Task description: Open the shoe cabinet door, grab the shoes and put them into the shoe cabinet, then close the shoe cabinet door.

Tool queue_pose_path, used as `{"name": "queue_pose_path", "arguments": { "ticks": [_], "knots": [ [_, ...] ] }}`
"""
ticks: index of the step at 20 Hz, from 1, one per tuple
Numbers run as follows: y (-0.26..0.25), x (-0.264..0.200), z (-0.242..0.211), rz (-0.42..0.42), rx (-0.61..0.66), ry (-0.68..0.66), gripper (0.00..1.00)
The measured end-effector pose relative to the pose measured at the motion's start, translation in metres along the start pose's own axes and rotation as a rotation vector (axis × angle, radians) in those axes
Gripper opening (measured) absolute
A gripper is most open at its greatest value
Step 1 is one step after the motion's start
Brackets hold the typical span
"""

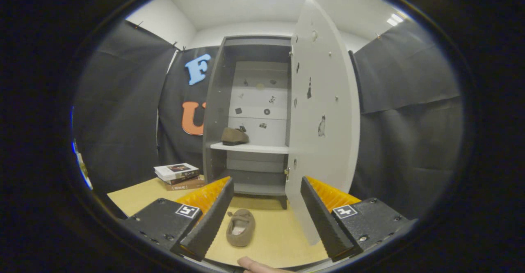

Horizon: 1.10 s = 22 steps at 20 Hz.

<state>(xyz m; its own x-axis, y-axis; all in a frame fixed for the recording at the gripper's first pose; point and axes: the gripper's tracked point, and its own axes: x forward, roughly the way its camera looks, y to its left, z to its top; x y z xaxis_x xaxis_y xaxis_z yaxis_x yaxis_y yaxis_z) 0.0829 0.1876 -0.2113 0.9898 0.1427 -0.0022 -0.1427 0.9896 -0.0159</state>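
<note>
Shoes are half done: my gripper (266,211) has its fingers spread wide and empty, one brown slipper (240,232) on the floor between them. Beyond it, the shoe cabinet (250,113) has its door (324,117) open and the other slipper (234,136) shelved; I still must load this one and close up.

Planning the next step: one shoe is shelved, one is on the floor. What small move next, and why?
Probably lower the open gripper onto the floor shoe lying between its fingers and close on it: the cabinet door stands open, and the other shoe already sits on the shelf.
</note>
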Motion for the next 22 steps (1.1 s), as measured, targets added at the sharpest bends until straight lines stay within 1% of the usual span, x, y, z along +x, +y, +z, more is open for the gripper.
{"name": "queue_pose_path", "arguments": {
  "ticks": [4, 6, 9, 12, 13, 16, 20, 22],
  "knots": [
    [0.015, 0.036, -0.053, 0.013, 0.004, 0.044, 1.00],
    [0.022, 0.050, -0.080, 0.030, 0.028, 0.068, 1.00],
    [0.024, 0.073, -0.124, 0.016, 0.030, 0.114, 1.00],
    [0.025, 0.092, -0.162, 0.006, -0.002, 0.160, 1.00],
    [0.025, 0.098, -0.171, 0.000, -0.008, 0.170, 1.00],
    [0.041, 0.105, -0.198, 0.035, -0.003, 0.224, 1.00],
    [0.068, 0.110, -0.209, 0.073, -0.007, 0.248, 1.00],
    [0.082, 0.113, -0.215, 0.092, -0.023, 0.263, 0.97]
  ]
}}
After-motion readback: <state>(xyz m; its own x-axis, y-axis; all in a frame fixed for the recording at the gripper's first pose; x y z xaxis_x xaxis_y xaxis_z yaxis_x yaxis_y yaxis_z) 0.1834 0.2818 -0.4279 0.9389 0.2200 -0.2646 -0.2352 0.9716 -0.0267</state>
